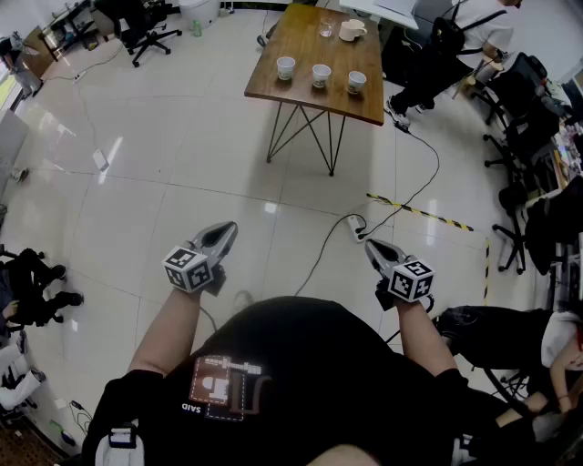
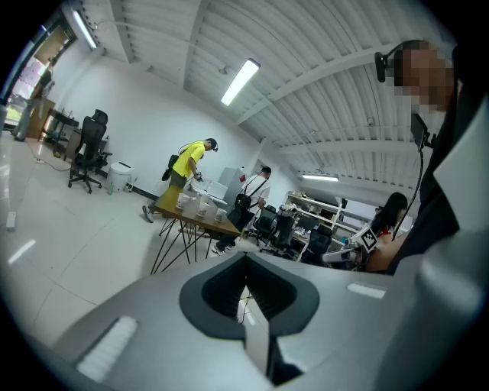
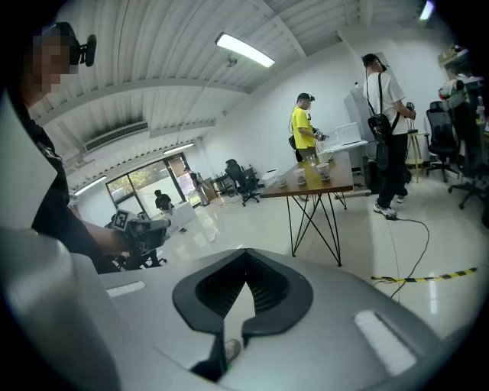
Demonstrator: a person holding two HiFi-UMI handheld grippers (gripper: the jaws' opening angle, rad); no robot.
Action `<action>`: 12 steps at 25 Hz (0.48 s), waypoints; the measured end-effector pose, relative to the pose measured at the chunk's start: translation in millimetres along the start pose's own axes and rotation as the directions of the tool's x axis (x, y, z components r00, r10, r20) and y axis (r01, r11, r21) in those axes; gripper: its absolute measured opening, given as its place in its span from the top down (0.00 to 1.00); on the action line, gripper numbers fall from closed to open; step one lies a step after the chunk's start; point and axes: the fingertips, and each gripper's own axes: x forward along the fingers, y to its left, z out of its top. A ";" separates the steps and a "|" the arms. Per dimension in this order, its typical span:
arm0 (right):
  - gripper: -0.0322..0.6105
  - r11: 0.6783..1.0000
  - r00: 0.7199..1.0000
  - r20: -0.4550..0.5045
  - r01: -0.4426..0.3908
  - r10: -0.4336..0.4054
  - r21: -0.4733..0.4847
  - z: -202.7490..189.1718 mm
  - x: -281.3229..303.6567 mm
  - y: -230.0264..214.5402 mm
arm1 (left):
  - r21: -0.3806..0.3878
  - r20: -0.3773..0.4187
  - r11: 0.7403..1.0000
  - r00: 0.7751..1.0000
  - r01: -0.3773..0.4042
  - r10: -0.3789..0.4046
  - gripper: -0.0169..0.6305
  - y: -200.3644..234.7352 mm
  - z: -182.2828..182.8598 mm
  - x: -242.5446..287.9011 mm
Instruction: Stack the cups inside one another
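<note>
Three white patterned cups stand in a row on a wooden table (image 1: 301,41) far ahead of me: a left cup (image 1: 286,66), a middle cup (image 1: 321,74) and a right cup (image 1: 356,82). They also appear small on the table (image 2: 200,218) in the left gripper view and on the table (image 3: 313,187) in the right gripper view. My left gripper (image 1: 228,230) and right gripper (image 1: 372,246) are held low over the floor, well short of the table. Both have their jaws together with nothing between them.
A glass (image 1: 326,28) and a cup on a saucer (image 1: 352,30) sit at the table's far end. A power strip (image 1: 355,227) with cables and a yellow-black tape strip (image 1: 421,211) lie on the floor. Office chairs (image 1: 528,136) and seated people line the right side.
</note>
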 end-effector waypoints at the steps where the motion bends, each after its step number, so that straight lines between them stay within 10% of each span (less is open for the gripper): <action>1: 0.93 1.000 1.000 0.008 0.005 -0.005 0.005 5.7 7.5 5.3 | 0.001 -0.011 1.000 1.000 0.008 -0.008 0.97 8.4 4.1 -1.6; 12: 0.93 0.990 0.987 0.108 0.107 -0.117 0.095 38.4 53.8 20.1 | 0.083 -0.112 0.991 0.989 0.109 -0.099 0.97 81.1 49.3 3.3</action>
